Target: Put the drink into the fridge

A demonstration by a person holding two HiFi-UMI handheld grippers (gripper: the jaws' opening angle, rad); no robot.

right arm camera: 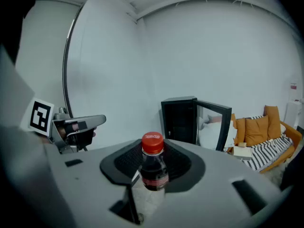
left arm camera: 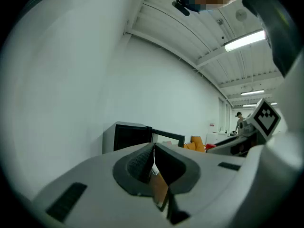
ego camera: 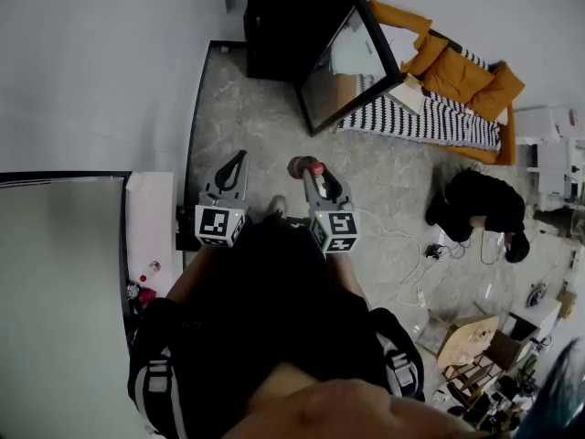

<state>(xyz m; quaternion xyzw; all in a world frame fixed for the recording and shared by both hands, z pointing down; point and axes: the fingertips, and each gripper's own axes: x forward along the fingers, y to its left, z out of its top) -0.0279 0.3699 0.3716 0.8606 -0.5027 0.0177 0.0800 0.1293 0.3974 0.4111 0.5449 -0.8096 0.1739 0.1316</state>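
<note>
A small dark drink bottle (right arm camera: 153,167) with a red cap stands upright between the jaws of my right gripper (right arm camera: 153,161), which is shut on it. In the head view the same bottle (ego camera: 305,168) pokes out of the right gripper (ego camera: 315,176), held at waist height. My left gripper (ego camera: 236,165) is beside it on the left, its jaws together with nothing in them; the left gripper (left arm camera: 153,161) shows the same in its own view. The black fridge (ego camera: 292,27) stands ahead against the wall, its glass door (ego camera: 352,62) swung open. The fridge (right arm camera: 179,120) lies straight ahead in the right gripper view.
A striped mattress (ego camera: 420,117) with orange cushions (ego camera: 462,71) lies right of the fridge. A person in black (ego camera: 480,208) crouches on the floor at the right among cables. A white counter (ego camera: 59,273) runs along my left. Furniture clutter (ego camera: 494,364) sits at lower right.
</note>
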